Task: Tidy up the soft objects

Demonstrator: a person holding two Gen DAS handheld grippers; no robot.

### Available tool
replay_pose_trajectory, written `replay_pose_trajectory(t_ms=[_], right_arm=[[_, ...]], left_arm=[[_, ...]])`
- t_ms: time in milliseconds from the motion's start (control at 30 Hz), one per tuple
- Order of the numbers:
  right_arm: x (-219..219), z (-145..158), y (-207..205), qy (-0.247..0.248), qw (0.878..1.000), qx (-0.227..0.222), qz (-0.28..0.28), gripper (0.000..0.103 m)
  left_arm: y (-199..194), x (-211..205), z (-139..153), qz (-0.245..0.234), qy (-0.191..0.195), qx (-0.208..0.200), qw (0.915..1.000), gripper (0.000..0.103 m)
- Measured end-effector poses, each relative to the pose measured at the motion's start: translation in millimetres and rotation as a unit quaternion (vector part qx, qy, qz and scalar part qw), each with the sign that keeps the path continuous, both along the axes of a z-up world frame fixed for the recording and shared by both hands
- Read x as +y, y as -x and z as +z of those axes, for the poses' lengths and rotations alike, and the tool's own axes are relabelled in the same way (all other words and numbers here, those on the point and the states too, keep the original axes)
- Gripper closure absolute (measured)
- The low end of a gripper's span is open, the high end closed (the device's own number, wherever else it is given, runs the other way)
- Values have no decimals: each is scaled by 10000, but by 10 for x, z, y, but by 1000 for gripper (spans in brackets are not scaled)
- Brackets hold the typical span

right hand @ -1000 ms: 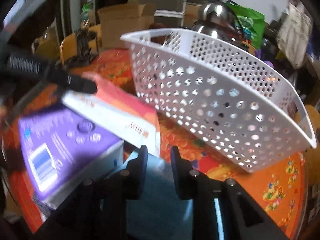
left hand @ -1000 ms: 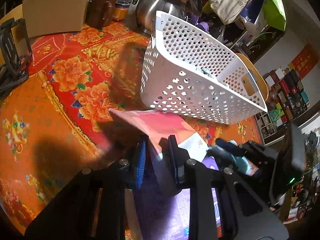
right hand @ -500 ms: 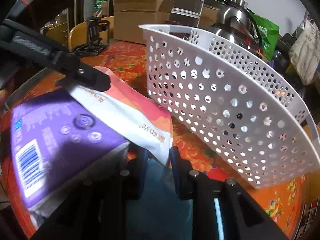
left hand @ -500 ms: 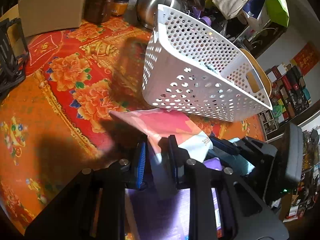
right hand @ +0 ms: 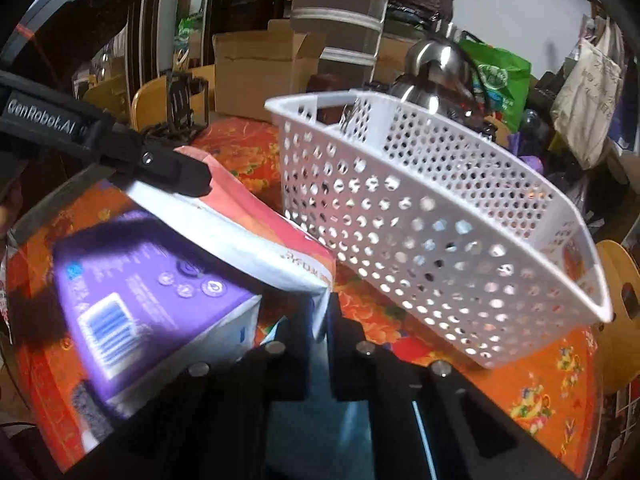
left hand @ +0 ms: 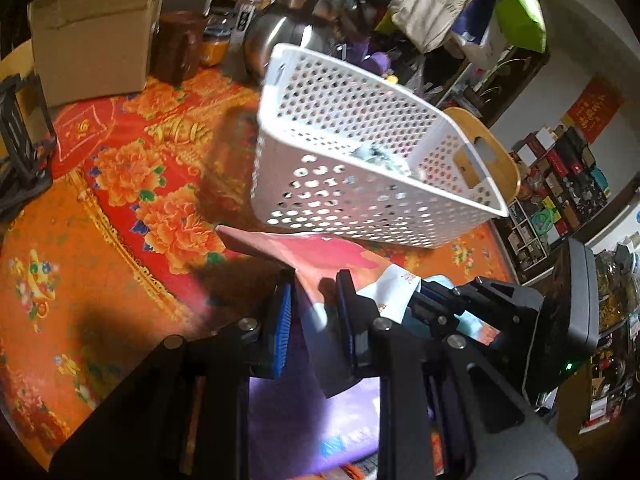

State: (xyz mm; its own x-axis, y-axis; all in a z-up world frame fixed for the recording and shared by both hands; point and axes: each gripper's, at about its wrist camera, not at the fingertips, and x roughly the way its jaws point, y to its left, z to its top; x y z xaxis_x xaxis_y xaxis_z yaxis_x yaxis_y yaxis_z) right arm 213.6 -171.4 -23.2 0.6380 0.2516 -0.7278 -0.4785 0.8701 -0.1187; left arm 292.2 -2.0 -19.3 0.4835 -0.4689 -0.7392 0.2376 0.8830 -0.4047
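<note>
A soft pink and white pack [left hand: 320, 256] hangs in the air in front of a white perforated basket [left hand: 360, 200]. My left gripper [left hand: 314, 280] is shut on its near edge. In the right wrist view the pack [right hand: 248, 220] slopes down from the left gripper's finger [right hand: 192, 176] to my right gripper [right hand: 318, 312], whose jaws are closing and pinch the pack's white corner. The basket [right hand: 440, 240] stands just beyond, with a pale crumpled item [left hand: 374, 156] inside. A purple pack [right hand: 152, 280] lies under the lifted one.
The table has a red and orange floral cloth [left hand: 120, 208]. At the back stand a cardboard box [left hand: 92, 40], a brown mug [left hand: 180, 48] and steel kettles [left hand: 280, 36]. A black stand [left hand: 20, 140] sits at the left edge. A wooden chair back [left hand: 500, 152] rises behind the basket.
The right gripper's jaws have narrowed onto the pack's white corner. Both grippers and the pack have risen a little, and the pack's right end now hangs clear above the purple pack.
</note>
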Motion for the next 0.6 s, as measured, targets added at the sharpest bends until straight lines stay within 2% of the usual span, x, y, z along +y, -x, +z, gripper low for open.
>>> replay_pose_trajectory(t_ms=[167,333,433,600], right_arm=[[-86,327,148,-65,9996,-285,-62,98],[-175,747,273,-40,9979,-639,-113,98],[-239,1007,260,5,9967,-796,-158,98],[-350,1248,147,30,9962,-821,-298,98]], left_arm=[[194,-75,322,-77,-9,-296,9995,83],[376,-186,768,-140,-41,-686,9975,83],[357,-283,1004,-158,-86,-849,9962,83],[178,-459,1254,-142,-163,-933,9954,83]])
